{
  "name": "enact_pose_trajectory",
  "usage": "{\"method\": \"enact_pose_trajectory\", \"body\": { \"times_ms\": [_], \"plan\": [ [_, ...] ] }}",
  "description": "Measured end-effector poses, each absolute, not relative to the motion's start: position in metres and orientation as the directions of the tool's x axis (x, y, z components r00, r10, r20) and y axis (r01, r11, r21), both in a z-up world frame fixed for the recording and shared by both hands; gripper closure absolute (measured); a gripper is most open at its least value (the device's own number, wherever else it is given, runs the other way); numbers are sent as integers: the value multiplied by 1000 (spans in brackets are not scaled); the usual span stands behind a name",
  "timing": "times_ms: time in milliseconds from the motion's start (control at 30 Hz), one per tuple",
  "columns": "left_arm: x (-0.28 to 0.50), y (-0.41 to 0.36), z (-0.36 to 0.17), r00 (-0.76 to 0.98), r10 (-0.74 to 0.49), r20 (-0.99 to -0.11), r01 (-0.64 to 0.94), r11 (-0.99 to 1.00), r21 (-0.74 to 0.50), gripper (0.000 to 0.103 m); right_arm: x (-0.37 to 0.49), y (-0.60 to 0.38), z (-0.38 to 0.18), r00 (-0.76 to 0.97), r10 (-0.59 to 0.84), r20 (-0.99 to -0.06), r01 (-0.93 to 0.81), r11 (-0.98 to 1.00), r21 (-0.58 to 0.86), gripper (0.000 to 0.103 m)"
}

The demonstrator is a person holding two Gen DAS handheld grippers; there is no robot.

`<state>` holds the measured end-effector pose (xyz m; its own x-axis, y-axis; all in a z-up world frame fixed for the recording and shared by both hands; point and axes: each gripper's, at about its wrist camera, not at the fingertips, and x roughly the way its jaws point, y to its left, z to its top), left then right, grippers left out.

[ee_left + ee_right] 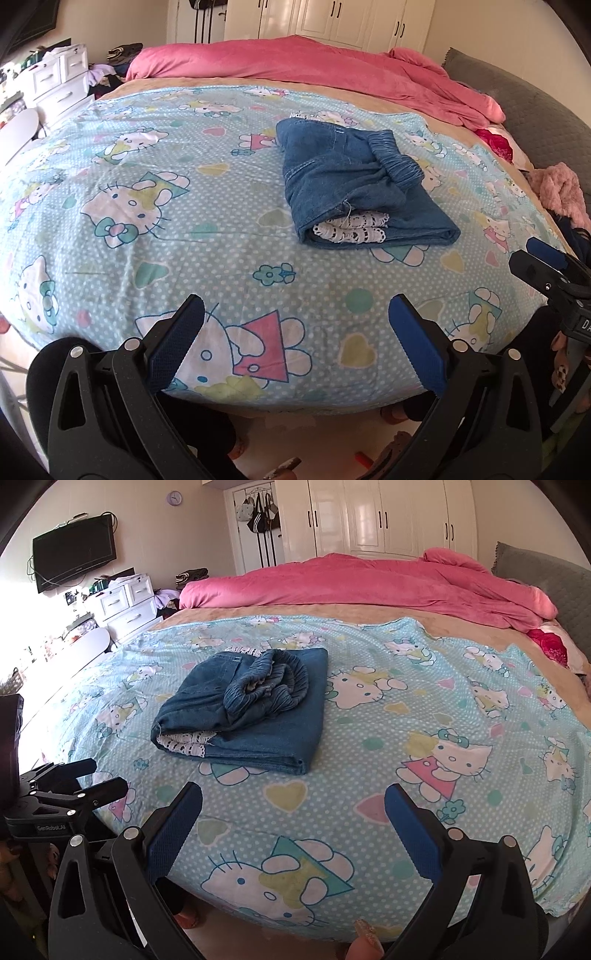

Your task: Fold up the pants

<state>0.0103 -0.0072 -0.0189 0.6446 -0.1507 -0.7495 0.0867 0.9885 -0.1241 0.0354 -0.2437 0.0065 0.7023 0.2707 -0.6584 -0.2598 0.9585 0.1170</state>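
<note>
Blue denim pants (354, 184) with white lace trim lie folded in a compact bundle on the light blue cartoon-cat sheet (147, 221); the elastic waistband sits on top. In the right wrist view the pants (251, 709) lie left of centre. My left gripper (297, 314) is open and empty, hovering over the near edge of the bed, well short of the pants. My right gripper (293, 801) is open and empty, also at the near edge. The right gripper shows at the right edge of the left wrist view (543, 258); the left gripper shows at the left of the right wrist view (85, 779).
A pink duvet (314, 70) is bunched across the far side of the bed, with a grey headboard (524, 96) at the right. White drawers (125, 605) and a wall TV (74, 550) stand at the left; white wardrobes (388, 517) line the back.
</note>
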Motion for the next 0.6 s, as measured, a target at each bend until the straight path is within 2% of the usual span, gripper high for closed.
{"method": "enact_pose_trajectory", "body": {
  "times_ms": [600],
  "plan": [
    [10, -6, -17, 642, -137, -755, 73, 990, -118, 9, 35, -244, 7, 704, 260, -661, -249, 962, 113, 4]
  ]
}}
